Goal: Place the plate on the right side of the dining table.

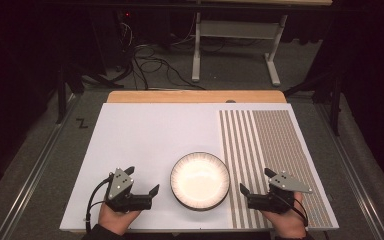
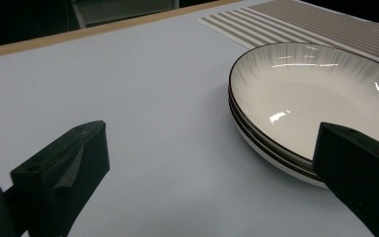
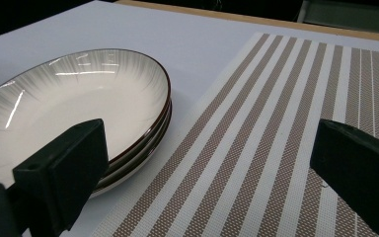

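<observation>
High view: stacked plates [image 1: 200,180] sit near your table edge [image 1: 130,130], between both grippers.
Progress: nothing lifted; you've yet to start separating the stack.
Left gripper [image 1: 143,182]: jaws wide, empty, beside the stack.
Right gripper [image 1: 256,182]: likewise wide, empty, over the striped placemat [image 1: 275,150].
Obstacles: none nearby.

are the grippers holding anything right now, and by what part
Nothing is held. The left gripper and the right gripper both stand open on either side of the stacked plates, clear of the rims.
</observation>
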### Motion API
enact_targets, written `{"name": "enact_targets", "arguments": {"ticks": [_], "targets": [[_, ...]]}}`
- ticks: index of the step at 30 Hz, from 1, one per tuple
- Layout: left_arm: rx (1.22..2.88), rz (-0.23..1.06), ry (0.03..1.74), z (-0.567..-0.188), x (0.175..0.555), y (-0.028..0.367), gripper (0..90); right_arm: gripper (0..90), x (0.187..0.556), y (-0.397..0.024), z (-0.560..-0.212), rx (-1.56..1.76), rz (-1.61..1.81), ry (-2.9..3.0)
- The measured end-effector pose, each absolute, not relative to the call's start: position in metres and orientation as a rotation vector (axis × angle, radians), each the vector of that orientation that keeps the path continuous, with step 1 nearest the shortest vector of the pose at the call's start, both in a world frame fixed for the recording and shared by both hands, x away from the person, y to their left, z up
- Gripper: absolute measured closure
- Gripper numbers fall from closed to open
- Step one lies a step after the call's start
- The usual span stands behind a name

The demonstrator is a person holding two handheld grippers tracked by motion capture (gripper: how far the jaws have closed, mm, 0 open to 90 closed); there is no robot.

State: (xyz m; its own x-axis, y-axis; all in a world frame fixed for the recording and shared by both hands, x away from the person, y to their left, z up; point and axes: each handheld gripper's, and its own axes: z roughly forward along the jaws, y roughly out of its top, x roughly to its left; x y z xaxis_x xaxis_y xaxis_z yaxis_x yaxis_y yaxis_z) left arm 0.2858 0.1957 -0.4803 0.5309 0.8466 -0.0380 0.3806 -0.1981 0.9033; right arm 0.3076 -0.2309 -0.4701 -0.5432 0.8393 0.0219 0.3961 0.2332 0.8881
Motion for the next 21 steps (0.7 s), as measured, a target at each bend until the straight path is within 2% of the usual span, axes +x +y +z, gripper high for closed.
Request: {"name": "enact_targets", "arguments": {"ticks": [5, 14, 21], "targets": [[1.801, 0.548, 1.043, -0.4824, 0.2899, 0.2002, 2.9, 3.5, 0.3077, -0.2337, -0.4700, 1.128, 1.286, 2.049], [1.787, 0.553, 1.071, -0.4843, 0.2920, 0.2029, 2.2, 4.1, 0.3075, -0.2362, -0.4687, 1.110, 1.299, 2.050], [1.786, 0.558, 1.076, -0.4858, 0.2916, 0.2048, 2.4, 8.8, 0.3065, -0.2368, -0.4685, 1.099, 1.306, 2.052]]}}
